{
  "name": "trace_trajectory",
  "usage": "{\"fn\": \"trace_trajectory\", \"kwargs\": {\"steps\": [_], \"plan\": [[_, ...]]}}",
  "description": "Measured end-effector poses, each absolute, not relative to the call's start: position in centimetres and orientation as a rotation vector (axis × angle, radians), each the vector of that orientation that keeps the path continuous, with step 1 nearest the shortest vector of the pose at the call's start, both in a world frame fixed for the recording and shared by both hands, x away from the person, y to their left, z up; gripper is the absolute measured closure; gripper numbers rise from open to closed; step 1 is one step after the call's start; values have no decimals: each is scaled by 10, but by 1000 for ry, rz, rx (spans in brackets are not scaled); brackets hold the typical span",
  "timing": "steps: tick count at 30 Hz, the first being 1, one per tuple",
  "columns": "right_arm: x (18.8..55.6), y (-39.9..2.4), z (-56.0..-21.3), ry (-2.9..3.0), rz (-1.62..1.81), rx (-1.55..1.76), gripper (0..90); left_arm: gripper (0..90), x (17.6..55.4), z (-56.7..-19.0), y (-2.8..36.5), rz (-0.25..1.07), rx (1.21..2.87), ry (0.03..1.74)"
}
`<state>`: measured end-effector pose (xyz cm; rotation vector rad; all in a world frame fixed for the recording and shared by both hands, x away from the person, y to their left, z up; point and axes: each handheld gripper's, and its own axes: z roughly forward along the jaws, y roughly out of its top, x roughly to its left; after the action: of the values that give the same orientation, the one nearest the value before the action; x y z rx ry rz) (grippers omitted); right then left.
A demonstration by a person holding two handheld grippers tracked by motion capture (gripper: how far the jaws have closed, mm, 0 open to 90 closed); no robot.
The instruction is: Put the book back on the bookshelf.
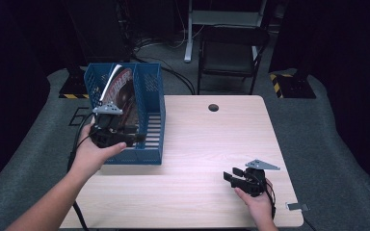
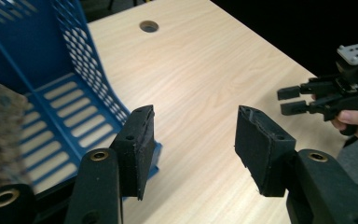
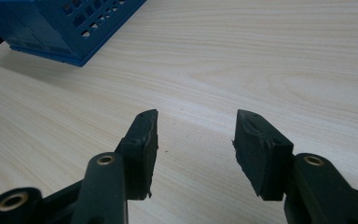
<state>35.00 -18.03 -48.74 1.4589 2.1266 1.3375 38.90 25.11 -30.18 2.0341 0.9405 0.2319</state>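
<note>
Where the table's (image 1: pixel 197 144) near right edge is reached, the right gripper (image 1: pixel 232 176) is held low in the right hand (image 1: pixel 257 202), its jaws spread apart with nothing between them; at the left, the left gripper (image 1: pixel 136 138) is gripped by the left hand (image 1: pixel 94 151) at the open front of the blue file rack (image 1: pixel 149 103), jaws likewise parted and empty; within the rack's left compartment a magazine (image 1: pixel 120 89) is seen leaning; beyond, a chair (image 1: pixel 231 53) is noted.

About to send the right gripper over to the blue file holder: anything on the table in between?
Nothing visible: bare wood lies between the open right gripper and the blue file holder. The left gripper, also open, hovers at the holder's front.
</note>
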Motion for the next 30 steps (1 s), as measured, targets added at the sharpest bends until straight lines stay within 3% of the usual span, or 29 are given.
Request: {"fn": "trace_trajectory", "kwargs": {"steps": [16,30], "plan": [[350,-181,-487,2126,1337,1460,490,474,365,-366,231,181,2101,824],[349,-181,-487,2125,1335,1464,488,467,356,-427,234,124,2085,837]]}}
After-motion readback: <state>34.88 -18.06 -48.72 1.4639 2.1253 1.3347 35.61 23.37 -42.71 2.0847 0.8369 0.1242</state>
